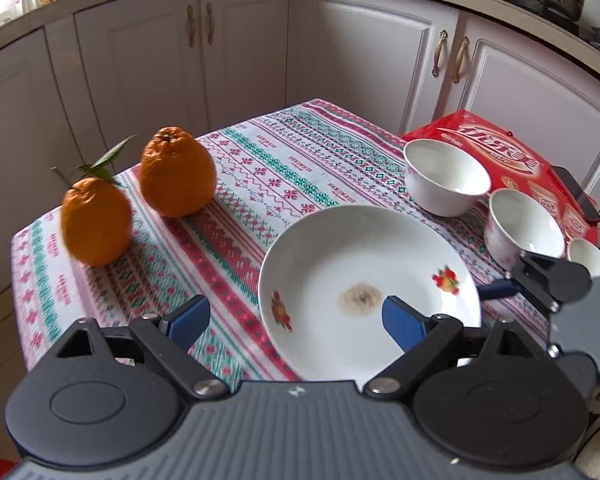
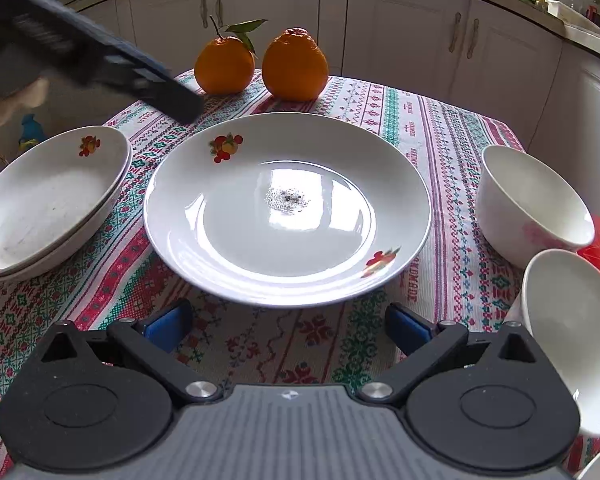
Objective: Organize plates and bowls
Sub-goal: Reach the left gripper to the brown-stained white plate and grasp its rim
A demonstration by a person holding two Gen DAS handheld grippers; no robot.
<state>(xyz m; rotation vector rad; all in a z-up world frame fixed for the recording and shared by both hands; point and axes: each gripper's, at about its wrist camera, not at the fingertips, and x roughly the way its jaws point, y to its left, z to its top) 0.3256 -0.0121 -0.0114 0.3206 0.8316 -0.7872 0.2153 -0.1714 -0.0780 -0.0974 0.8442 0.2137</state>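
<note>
Left to right on the cloth-covered desk (image 2: 440, 128): two stacked plates (image 2: 48, 200), a central plate (image 2: 288, 208), three bowls (image 2: 532, 204). Left tool (image 1: 296, 320) and right tool (image 2: 288, 328) both spread wide, holding nothing.

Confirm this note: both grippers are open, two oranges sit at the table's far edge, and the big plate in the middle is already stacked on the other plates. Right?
Not quite. The big plate lies alone on the tablecloth, apart from the stacked plates, as the right wrist view shows. Both grippers are open, and the two oranges do sit at the far edge.
</note>
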